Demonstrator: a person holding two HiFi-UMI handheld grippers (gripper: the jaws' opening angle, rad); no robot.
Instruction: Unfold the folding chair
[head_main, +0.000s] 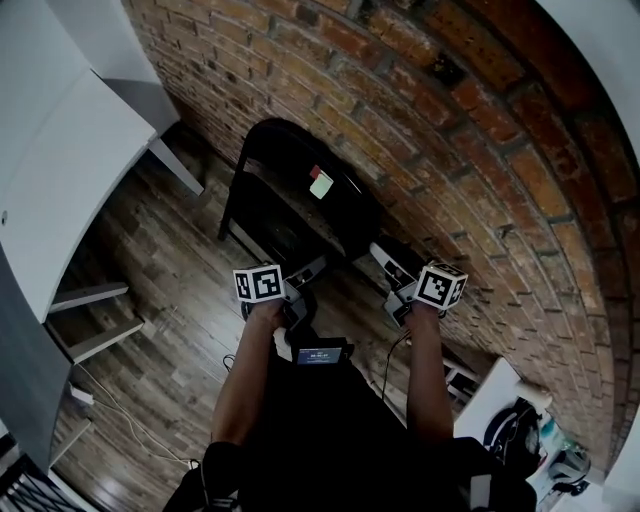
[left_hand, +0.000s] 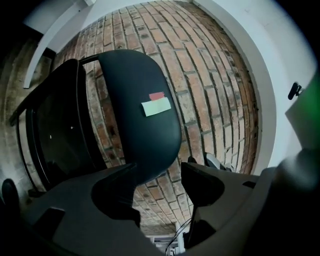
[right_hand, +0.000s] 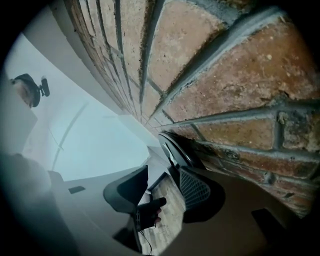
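Note:
A black folding chair (head_main: 290, 195) leans folded against the brick wall, with a green note (head_main: 321, 184) and a strip of red tape on its panel. In the left gripper view the chair's rounded black panel (left_hand: 137, 100) fills the middle and the green note (left_hand: 156, 106) sits on it. My left gripper (left_hand: 160, 182) is open just short of the panel's lower edge, with nothing pressed between its pads. My right gripper (right_hand: 162, 192) is open close to the brick wall, beside a curved black edge (right_hand: 177, 150). In the head view, the left gripper (head_main: 312, 267) and right gripper (head_main: 388, 260) hover at the chair's near end.
A white desk (head_main: 60, 160) stands at the left with white steps (head_main: 90, 320) below it. A thin cable (head_main: 130, 420) trails over the wooden floor. A white table (head_main: 500, 395) with small items is at the lower right. The brick wall (head_main: 450, 150) runs behind the chair.

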